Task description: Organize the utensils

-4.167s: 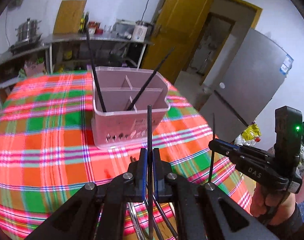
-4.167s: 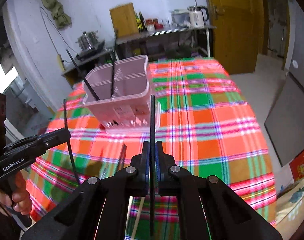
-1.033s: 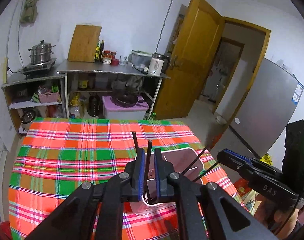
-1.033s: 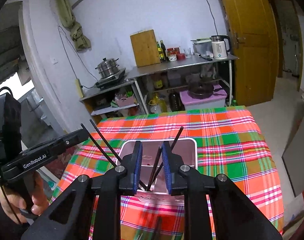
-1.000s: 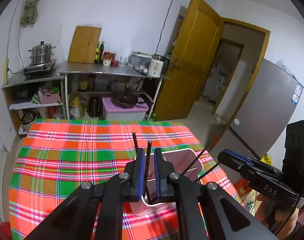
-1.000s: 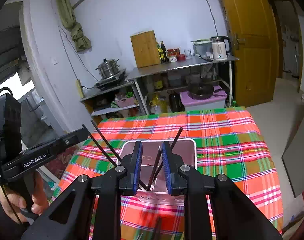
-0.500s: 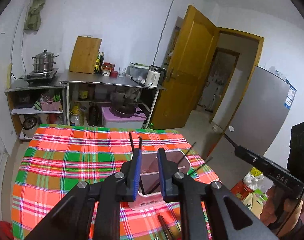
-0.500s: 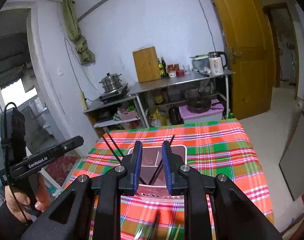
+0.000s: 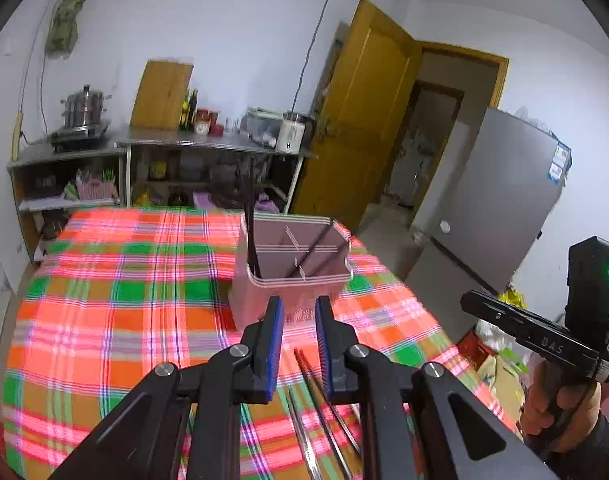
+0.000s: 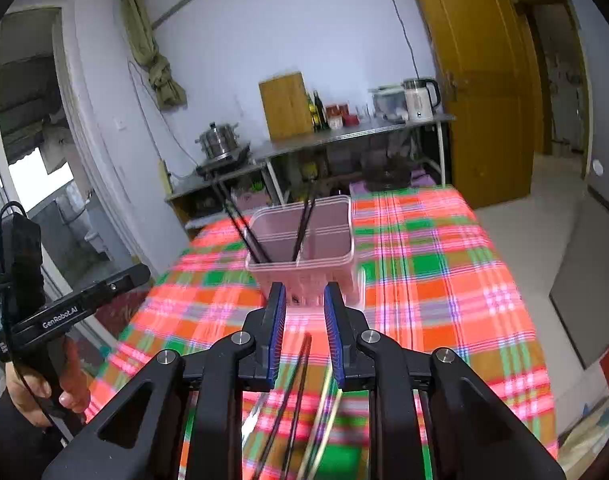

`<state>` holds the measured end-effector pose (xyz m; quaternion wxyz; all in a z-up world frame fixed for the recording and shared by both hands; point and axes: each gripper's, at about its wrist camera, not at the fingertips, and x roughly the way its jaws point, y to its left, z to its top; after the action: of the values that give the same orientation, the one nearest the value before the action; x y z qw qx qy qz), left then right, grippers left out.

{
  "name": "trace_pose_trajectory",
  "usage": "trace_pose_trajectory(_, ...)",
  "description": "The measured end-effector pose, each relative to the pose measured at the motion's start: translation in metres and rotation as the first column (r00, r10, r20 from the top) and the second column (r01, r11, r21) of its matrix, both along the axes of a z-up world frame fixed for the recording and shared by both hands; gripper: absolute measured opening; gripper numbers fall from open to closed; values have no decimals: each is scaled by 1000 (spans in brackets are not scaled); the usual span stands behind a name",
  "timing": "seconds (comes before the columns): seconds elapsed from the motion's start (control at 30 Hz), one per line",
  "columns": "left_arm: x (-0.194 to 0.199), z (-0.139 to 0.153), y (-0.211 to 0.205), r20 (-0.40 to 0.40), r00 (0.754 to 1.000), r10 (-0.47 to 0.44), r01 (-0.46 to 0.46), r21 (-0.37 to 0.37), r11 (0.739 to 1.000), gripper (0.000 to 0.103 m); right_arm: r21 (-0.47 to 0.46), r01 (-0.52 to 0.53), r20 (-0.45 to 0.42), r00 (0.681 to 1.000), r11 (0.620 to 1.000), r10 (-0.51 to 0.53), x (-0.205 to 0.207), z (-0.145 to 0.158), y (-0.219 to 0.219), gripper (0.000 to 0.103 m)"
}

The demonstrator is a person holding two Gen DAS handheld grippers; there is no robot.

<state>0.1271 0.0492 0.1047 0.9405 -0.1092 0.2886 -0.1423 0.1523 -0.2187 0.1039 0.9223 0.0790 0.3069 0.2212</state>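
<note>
- The pink divided holder (image 9: pixel 292 280) stands upright on the plaid tablecloth (image 9: pixel 116 312), toward the table's far half, just ahead of both your grippers.
- Black chopsticks (image 9: pixel 250 232) stand in its left compartment with their long axis near vertical, tips above the rim; another pair (image 9: pixel 318 250) leans steeply toward the far right corner.
- From your right wrist, one pair (image 10: pixel 240 224) slants up-left and one (image 10: pixel 303 224) rises almost straight.
- More loose utensils (image 9: pixel 316 392) lie flat on the cloth below your grippers, long axes running toward the holder; motion blur hides what kind they are.
- Your left gripper (image 9: pixel 297 340) is parted and empty.
- Your right gripper (image 10: pixel 303 336) is likewise spread, gripping nothing.
- Behind the table: a steel counter (image 9: pixel 208 144) with a cutting board (image 9: pixel 160 94), kettle (image 10: pixel 418 98) and steamer pot (image 9: pixel 84 106), plus a yellow door (image 9: pixel 368 120).
</note>
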Motion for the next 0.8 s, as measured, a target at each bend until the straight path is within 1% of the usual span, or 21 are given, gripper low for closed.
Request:
trace_pose_trajectory(0.13,-14,-33,1,-68,998,-4,4,-4,1000,16,-10,-10,-77,997,1000,9,-8,-31,1,20)
trace_pose_trajectory(0.2,-16,-50,3,-107,994,4,-5,-10,1000,16,-13,-20,-109,994,1000,19,-9,-44,2,20)
trace_pose_trajectory(0.3,-17,-67,6,-151,988,12,-16,-20,1000,16,-22,-39,-157,987,999,35,-6,-63,8,20)
trace_pose_trajectory(0.4,-15,-77,9,-172,985,14,-19,-29,999,16,-44,-64,-196,979,997,54,0,-78,20,20)
trace_pose_trajectory(0.53,-13,-80,13,-180,983,19,-26,-39,999,16,-61,-88,-255,964,994,70,12,-104,33,18)
trace_pose_trajectory(0.63,-12,-82,17,-188,982,22,-31,-44,999,16,-73,-102,-292,953,992,76,18,-122,41,15)
trace_pose_trajectory(0.8,-8,-88,21,-207,978,24,-36,-54,998,16,-92,-118,-332,940,989,82,29,-140,54,14)
